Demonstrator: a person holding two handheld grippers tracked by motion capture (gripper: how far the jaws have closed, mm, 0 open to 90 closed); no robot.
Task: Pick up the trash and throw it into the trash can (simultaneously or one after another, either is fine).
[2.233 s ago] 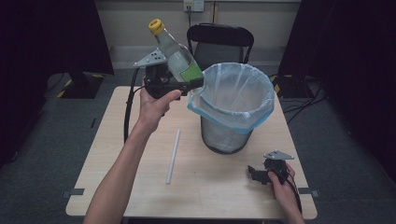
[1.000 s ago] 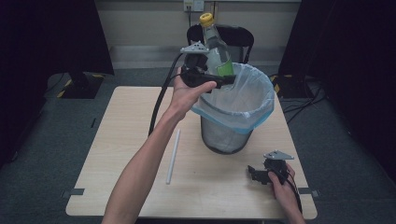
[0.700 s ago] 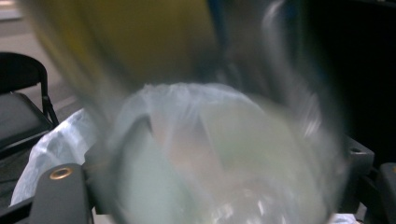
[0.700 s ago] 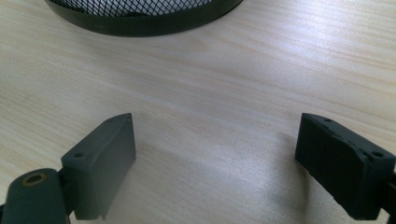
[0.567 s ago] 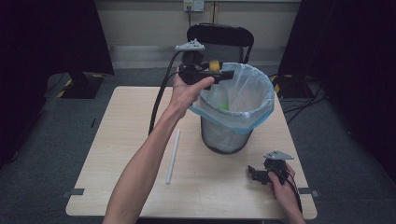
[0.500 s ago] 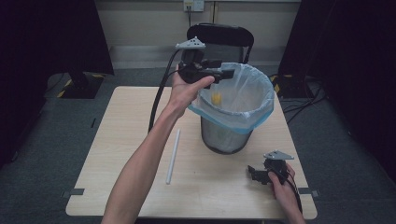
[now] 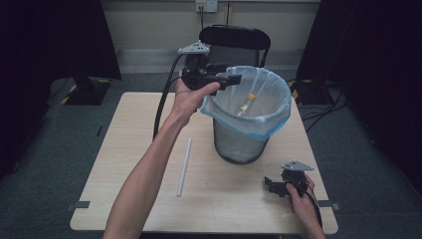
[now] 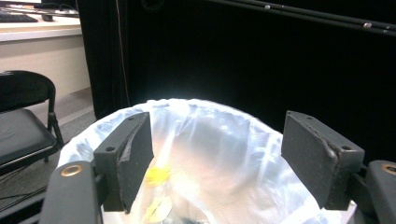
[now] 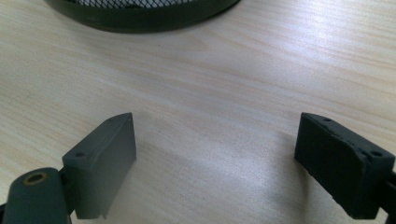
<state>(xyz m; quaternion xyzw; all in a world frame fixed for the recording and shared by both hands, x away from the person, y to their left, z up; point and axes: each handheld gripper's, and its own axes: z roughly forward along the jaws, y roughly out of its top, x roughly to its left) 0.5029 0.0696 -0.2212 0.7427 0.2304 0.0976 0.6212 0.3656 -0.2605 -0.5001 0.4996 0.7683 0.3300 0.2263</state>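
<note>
A clear plastic bottle with a yellow cap point(image 7: 250, 97) lies inside the black mesh bin point(image 7: 238, 146), which is lined with a pale blue bag. My left gripper point(image 7: 236, 78) is held in the air at the bin's near-left rim, open and empty. In the left gripper view its jaws point(image 8: 217, 161) stand wide apart over the bag point(image 8: 233, 140), with the bottle's yellow cap point(image 8: 157, 174) below. My right gripper point(image 7: 269, 184) rests low at the table's front right, open and empty. In the right gripper view it point(image 9: 215, 161) faces the bin's base point(image 9: 140, 14).
A white stick point(image 7: 183, 166) lies on the wooden table point(image 7: 124, 149) left of the bin. A black chair point(image 7: 234, 40) stands behind the table's far edge. Dark curtains hang at both sides.
My left gripper carried the bottle from the left to over the bin, tipped it and opened. The bottle dropped into the bag. My right gripper stayed still.
</note>
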